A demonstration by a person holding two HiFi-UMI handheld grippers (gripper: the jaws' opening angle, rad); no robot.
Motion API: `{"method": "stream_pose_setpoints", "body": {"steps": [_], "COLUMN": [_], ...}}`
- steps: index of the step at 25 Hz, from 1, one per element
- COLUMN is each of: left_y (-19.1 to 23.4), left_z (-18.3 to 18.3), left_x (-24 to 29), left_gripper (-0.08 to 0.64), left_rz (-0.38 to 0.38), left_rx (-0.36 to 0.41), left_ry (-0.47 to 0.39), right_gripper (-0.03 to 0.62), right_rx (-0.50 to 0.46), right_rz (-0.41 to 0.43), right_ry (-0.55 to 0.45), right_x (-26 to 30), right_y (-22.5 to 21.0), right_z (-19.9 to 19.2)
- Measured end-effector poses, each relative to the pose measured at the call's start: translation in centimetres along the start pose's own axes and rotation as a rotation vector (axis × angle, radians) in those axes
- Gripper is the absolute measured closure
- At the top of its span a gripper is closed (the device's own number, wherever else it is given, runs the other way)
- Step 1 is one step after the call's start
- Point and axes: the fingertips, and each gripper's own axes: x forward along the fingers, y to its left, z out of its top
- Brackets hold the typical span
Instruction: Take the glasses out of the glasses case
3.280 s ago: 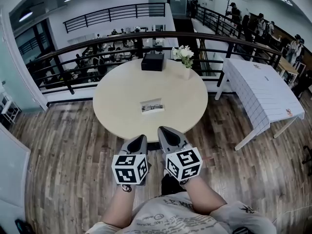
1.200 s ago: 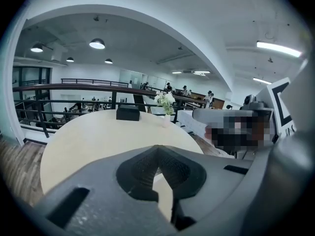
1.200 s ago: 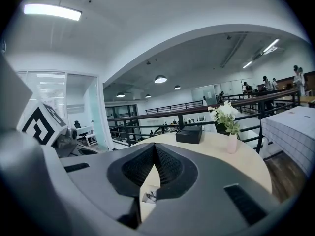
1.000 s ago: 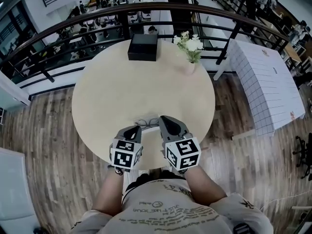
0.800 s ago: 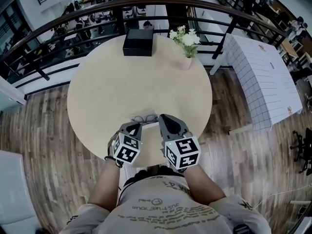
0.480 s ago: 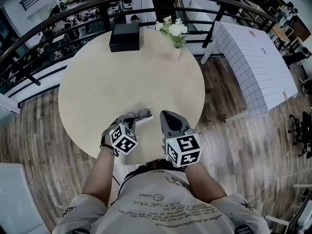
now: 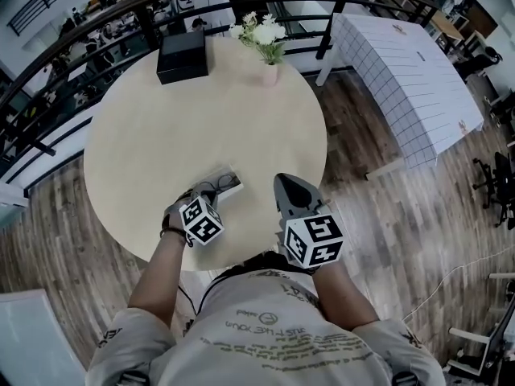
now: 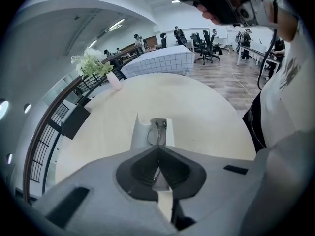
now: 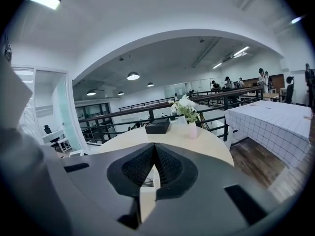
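A white glasses case lies open near the front edge of the round beige table, with dark-rimmed glasses inside it. In the left gripper view the case and glasses sit just beyond the jaw tips. My left gripper is shut, its tips at the case's near end, holding nothing. My right gripper is shut too and hovers to the right of the case, apart from it. Its own view looks level across the table.
At the table's far side stand a black box and a pink vase of white flowers. A dark railing runs behind the table. To the right is a table with a white checked cloth. The floor is wood.
The left gripper has swung forward and left until its tips reach the case. The right gripper has stayed beside it. The head view has shifted, so the table sits further left.
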Motion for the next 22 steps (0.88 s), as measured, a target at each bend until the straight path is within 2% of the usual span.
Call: {"method": "stream_pose_setpoints", "body": {"steps": [6, 10, 14, 22], "left_y": [0.7, 0.6, 0.5, 0.9], "left_z": [0.3, 0.2, -0.4, -1.3], "left_x": [1.2, 2.2, 3.1, 4.2], "left_gripper": [0.548, 0.545, 0.483, 0.480], "left_rz": [0.013, -0.011, -0.059, -0.093], "left_rx": [-0.012, 0.000, 0.023, 0.064], "left_ry": [-0.005, 0.018, 0.060, 0.110], "right_gripper": [0.578, 0.578, 0.578, 0.578], "right_rx": [0.016, 0.025, 0.028, 0.034], "right_rz": [-0.029, -0.047, -0.057, -0.068], "right_ry": [0.005, -0.003, -0.010, -0.013], "right_x": [-0.5, -0.7, -0.7, -0.4], "right_y": [-1.1, -2.0, -2.6, -3.5], "right_z": [-0.5, -0.6, -0.3, -0.2]}}
